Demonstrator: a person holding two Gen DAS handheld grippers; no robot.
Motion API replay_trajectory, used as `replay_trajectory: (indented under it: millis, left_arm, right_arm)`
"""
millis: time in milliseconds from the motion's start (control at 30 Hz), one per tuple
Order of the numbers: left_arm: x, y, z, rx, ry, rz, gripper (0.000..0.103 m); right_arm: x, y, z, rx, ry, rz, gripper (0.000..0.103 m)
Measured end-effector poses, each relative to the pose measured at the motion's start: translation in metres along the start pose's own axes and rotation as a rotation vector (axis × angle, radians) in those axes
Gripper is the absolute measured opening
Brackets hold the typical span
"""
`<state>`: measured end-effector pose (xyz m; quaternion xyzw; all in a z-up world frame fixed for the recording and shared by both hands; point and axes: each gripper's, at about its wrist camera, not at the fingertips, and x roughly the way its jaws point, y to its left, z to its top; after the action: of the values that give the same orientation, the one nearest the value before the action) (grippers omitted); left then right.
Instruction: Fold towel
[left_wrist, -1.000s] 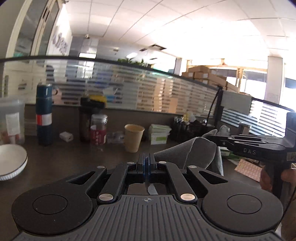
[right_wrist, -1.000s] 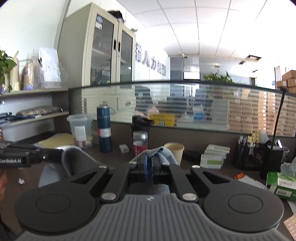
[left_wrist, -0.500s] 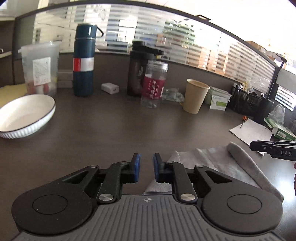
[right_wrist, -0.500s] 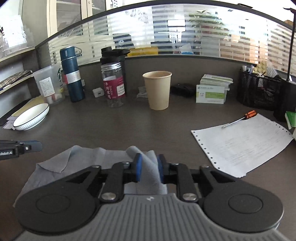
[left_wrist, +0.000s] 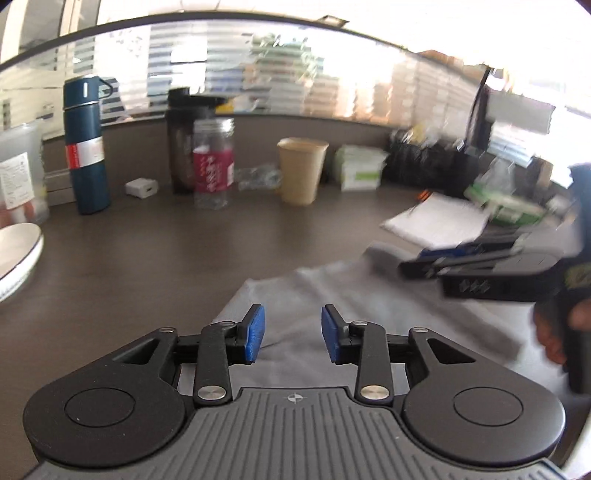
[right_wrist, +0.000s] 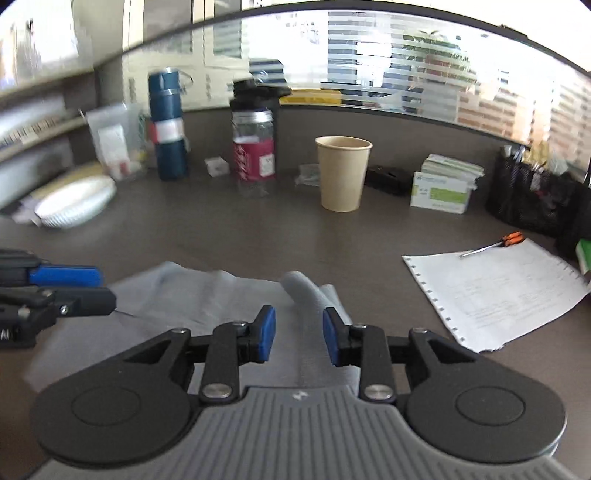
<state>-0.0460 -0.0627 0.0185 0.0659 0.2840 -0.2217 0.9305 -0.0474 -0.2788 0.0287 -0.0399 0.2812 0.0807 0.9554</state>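
A grey towel (left_wrist: 332, 291) lies on the dark desk, folded over, with a raised ridge along its right side (right_wrist: 306, 291). My left gripper (left_wrist: 291, 338) is open just above the towel's near left part and holds nothing. My right gripper (right_wrist: 298, 334) is open over the ridge, which runs between its blue pads (right_wrist: 266, 334) without being pinched. Each gripper shows in the other's view: the right one at the right edge (left_wrist: 480, 266), the left one at the left edge (right_wrist: 55, 291).
At the back stand a blue flask (left_wrist: 85, 147), a dark shaker bottle (left_wrist: 180, 140), a clear jar with a red label (right_wrist: 254, 151) and a paper cup (right_wrist: 341, 173). A white bowl (right_wrist: 74, 203) sits left. A printed sheet (right_wrist: 495, 291) with a screwdriver (right_wrist: 495, 244) lies right.
Both grippers came down from holding the towel in the air, laid it on the desk and opened. The left let go first, then the right; both jaws are now wide.
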Motion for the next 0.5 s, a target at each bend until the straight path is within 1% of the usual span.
replay_trajectory:
  millis: [33,133,200,267,300,367,433,500]
  left_arm:
    - [0.004,0.001,-0.001,-0.001,0.012,0.010,0.040]
    - [0.009,0.005,-0.003,-0.020,0.027,0.007,0.040]
    - [0.012,0.008,-0.004,-0.030,0.034,0.007,0.040]
    - [0.013,0.011,-0.005,-0.035,0.038,0.011,0.040]
    - [0.014,0.013,-0.005,-0.037,0.041,0.010,0.040]
    - [0.015,0.013,-0.005,-0.034,0.043,0.008,0.040]
    - [0.017,0.013,-0.005,-0.030,0.046,0.008,0.040]
    - [0.020,0.014,-0.003,-0.030,0.048,0.008,0.040]
  right_arm:
    - [0.003,0.000,0.000,-0.001,0.005,0.000,0.032]
    - [0.012,-0.001,0.000,-0.010,0.018,-0.011,0.032]
    - [0.018,-0.003,0.000,-0.007,0.031,-0.007,0.030]
    - [0.022,-0.006,-0.001,0.002,0.043,-0.007,0.018]
    - [0.024,-0.007,-0.001,0.006,0.049,-0.010,0.016]
    - [0.026,-0.010,-0.003,0.013,0.049,-0.014,0.008]
    - [0.026,-0.010,-0.002,0.015,0.046,-0.016,0.003]
    - [0.024,-0.013,-0.002,0.021,0.036,-0.012,0.003]
